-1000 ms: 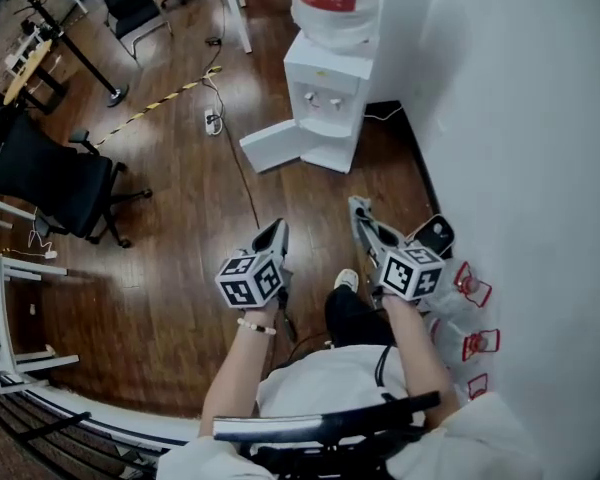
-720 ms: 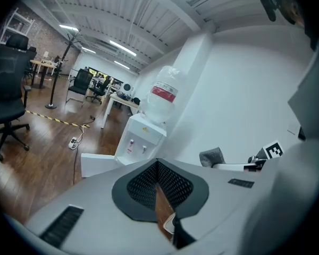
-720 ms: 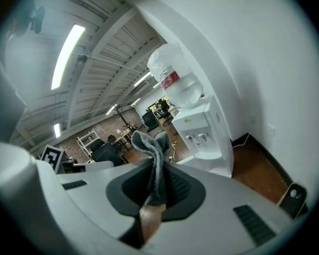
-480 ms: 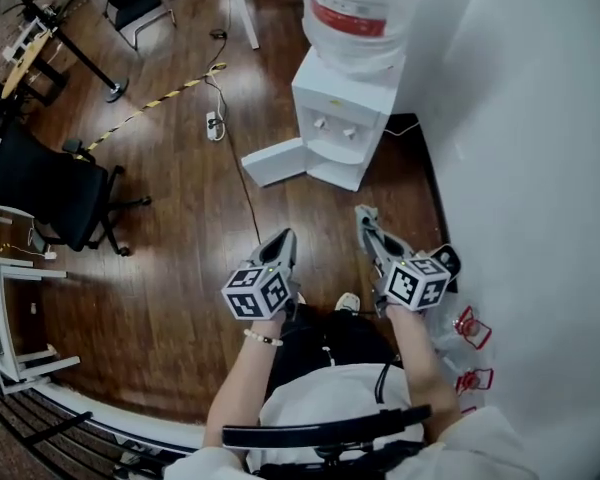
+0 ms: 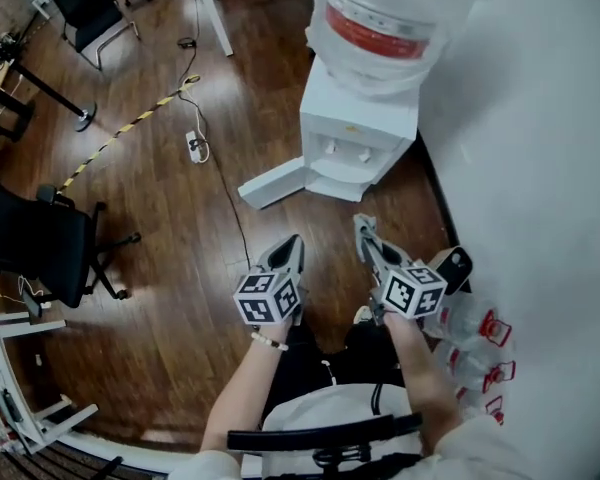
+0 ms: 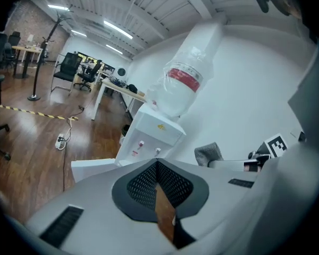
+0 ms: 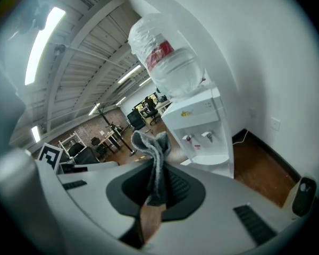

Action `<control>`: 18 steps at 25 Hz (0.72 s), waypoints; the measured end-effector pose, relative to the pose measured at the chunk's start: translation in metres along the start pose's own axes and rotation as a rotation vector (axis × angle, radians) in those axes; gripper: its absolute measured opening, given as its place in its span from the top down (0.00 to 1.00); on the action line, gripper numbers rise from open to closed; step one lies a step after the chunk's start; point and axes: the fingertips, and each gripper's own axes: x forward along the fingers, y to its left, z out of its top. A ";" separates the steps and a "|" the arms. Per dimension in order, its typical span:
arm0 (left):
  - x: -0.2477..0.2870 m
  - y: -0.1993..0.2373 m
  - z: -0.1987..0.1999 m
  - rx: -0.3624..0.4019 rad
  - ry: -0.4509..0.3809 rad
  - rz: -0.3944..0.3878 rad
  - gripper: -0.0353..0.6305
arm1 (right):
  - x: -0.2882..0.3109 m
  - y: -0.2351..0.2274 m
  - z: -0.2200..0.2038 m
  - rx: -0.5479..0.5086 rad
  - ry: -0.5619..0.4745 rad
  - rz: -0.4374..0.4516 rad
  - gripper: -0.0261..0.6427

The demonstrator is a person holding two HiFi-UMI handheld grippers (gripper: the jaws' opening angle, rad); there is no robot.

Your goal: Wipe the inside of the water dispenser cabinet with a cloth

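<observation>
- The left gripper (image 5: 288,250) has its jaws pressed together on nothing.
- The right gripper (image 5: 363,230) is clamped on a grey cloth (image 7: 151,158).
- The water dispenser (image 5: 358,133) stands beyond both grippers against the right wall, with its cabinet door (image 5: 273,182) open to the left.

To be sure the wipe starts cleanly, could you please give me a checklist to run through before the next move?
1. Cloth gripped: ok, grey cloth pinched in right gripper jaws.
2. Free tool: ok, left gripper jaws shut on nothing.
3. Access: ok, cabinet door stands open.
4. Reach: not ok, water dispenser stands ahead, apart from both grippers.
5. Cabinet inside unobstructed: cannot tell, not shown.
</observation>
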 end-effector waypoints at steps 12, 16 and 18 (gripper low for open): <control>0.154 0.121 -0.060 0.113 0.056 -0.075 0.95 | 0.185 -0.082 -0.076 -0.073 -0.001 0.017 0.91; 0.216 0.160 -0.105 0.148 0.047 -0.101 0.95 | 0.240 -0.142 -0.118 -0.068 -0.016 0.029 0.91; 0.243 0.181 -0.126 0.160 0.044 -0.108 0.95 | 0.265 -0.168 -0.136 -0.077 -0.037 0.025 0.91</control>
